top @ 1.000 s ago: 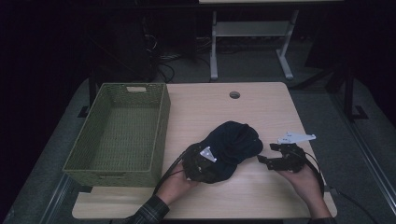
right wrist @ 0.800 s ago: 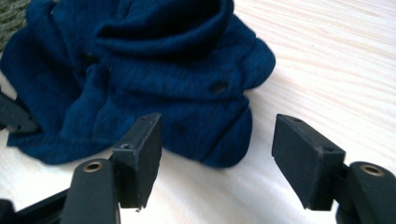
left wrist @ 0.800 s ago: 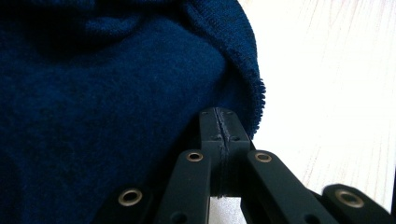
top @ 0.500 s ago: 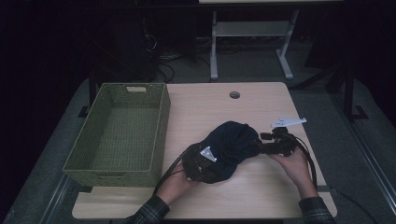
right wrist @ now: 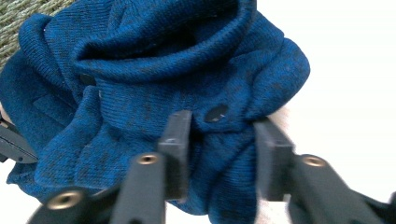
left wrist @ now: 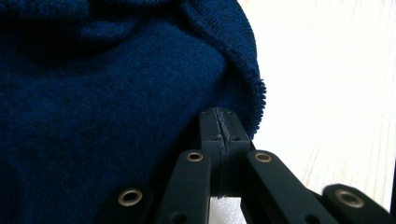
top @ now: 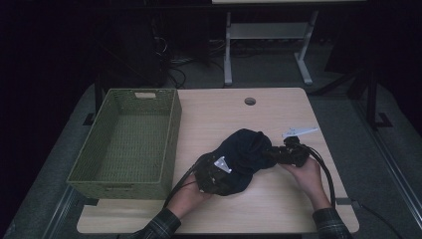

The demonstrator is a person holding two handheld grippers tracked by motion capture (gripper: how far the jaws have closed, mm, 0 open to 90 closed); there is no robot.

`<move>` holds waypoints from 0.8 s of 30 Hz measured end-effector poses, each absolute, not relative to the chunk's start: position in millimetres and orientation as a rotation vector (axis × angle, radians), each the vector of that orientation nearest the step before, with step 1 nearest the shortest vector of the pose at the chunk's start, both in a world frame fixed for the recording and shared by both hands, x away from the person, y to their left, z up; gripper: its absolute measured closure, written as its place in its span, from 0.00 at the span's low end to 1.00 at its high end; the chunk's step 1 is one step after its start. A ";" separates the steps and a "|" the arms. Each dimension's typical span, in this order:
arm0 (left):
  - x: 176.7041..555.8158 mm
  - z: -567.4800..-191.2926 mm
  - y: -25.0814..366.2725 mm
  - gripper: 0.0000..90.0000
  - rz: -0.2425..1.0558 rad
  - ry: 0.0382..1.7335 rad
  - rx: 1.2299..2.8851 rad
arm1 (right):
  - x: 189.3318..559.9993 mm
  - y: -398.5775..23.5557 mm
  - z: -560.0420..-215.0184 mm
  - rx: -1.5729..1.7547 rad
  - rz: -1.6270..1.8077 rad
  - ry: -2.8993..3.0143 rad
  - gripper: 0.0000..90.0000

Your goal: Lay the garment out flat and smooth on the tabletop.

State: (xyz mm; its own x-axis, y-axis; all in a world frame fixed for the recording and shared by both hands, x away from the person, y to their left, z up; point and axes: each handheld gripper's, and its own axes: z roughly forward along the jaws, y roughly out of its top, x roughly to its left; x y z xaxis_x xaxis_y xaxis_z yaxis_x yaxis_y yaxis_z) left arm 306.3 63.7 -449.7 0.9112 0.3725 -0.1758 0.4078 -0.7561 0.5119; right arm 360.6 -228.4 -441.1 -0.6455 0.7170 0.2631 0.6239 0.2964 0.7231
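Both tongs at cardigan (top: 244,158) edges

No readable text, label, brand, number or sign appears on anything here.

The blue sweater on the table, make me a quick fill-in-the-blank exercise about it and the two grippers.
1. The knitted sweater is dark ____ in colour.
2. The left gripper has its jaws ____ at the sweater's edge.
3. The right gripper has a fold of ____ between its jaws.
4. The green woven basket stands on the sweater's ____ side in the high view.

Missing words: blue; shut; sweater; left
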 end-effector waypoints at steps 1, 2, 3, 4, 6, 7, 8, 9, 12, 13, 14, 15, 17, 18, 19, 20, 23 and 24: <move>306.3 -449.6 63.7 1.00 -0.085 0.559 2.511 | 360.3 -227.6 -441.0 1.246 1.279 2.440 0.77; 306.4 -449.6 63.6 1.00 -0.085 0.560 2.512 | 359.5 -226.2 -440.1 1.243 1.266 2.439 0.79; 306.3 -449.6 63.6 1.00 -0.085 0.561 2.512 | 358.6 -224.8 -439.1 1.239 1.259 2.439 0.80; 306.4 -449.6 63.6 1.00 -0.086 0.562 2.512 | 357.8 -223.7 -437.8 1.236 1.248 2.438 0.80; 306.2 -449.6 63.6 1.00 -0.085 0.565 2.511 | 357.1 -222.5 -434.3 1.220 1.231 2.429 0.81; 306.2 -449.5 63.6 1.00 -0.082 0.564 2.512 | 356.4 -222.3 -431.8 1.222 1.232 2.426 0.81; 306.4 -449.4 63.6 1.00 -0.077 0.559 2.514 | 356.0 -222.5 -428.7 1.212 1.233 2.419 0.81; 306.4 -449.5 63.6 1.00 -0.080 0.561 2.513 | 355.8 -222.5 -425.5 1.208 1.233 2.409 0.81; 306.4 -449.6 63.7 1.00 -0.081 0.562 2.512 | 357.1 -222.7 -414.1 1.200 1.229 2.405 0.81; 306.4 -449.6 63.8 1.00 -0.082 0.563 2.512 | 357.7 -222.5 -410.1 1.196 1.231 2.398 0.81; 306.7 -449.4 63.8 1.00 -0.078 0.557 2.514 | 358.8 -222.4 -406.2 1.186 1.223 2.400 0.81; 306.7 -449.6 63.8 1.00 -0.082 0.560 2.512 | 359.8 -222.0 -402.5 1.180 1.219 2.399 0.81; 306.8 -449.8 63.8 1.00 -0.082 0.567 2.505 | 361.6 -222.1 -395.9 1.161 1.224 2.390 0.81; 306.8 -449.8 63.8 1.00 -0.084 0.568 2.505 | 363.6 -222.5 -392.5 1.153 1.219 2.393 0.81; 306.9 -449.8 63.9 1.00 -0.084 0.568 2.505 | 364.5 -222.6 -390.4 1.147 1.215 2.391 0.81; 306.9 -449.8 63.9 1.00 -0.084 0.568 2.505 | 365.6 -222.8 -387.4 1.145 1.210 2.388 0.81; 307.0 -449.9 63.9 1.00 -0.085 0.568 2.505 | 368.7 -222.5 -378.7 1.140 1.199 2.381 0.82; 307.1 -449.9 63.9 1.00 -0.085 0.568 2.505 | 370.3 -222.8 -375.9 1.134 1.191 2.378 0.82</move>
State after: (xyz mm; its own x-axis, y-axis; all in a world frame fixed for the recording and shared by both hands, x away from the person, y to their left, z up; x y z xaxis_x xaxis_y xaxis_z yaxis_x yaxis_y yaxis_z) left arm 307.1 63.9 -449.9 0.9080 0.3787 -0.1793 0.4147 -0.7509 0.5139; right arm 370.3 -222.8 -375.9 -0.6658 0.7373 0.1145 0.5331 0.3628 0.7643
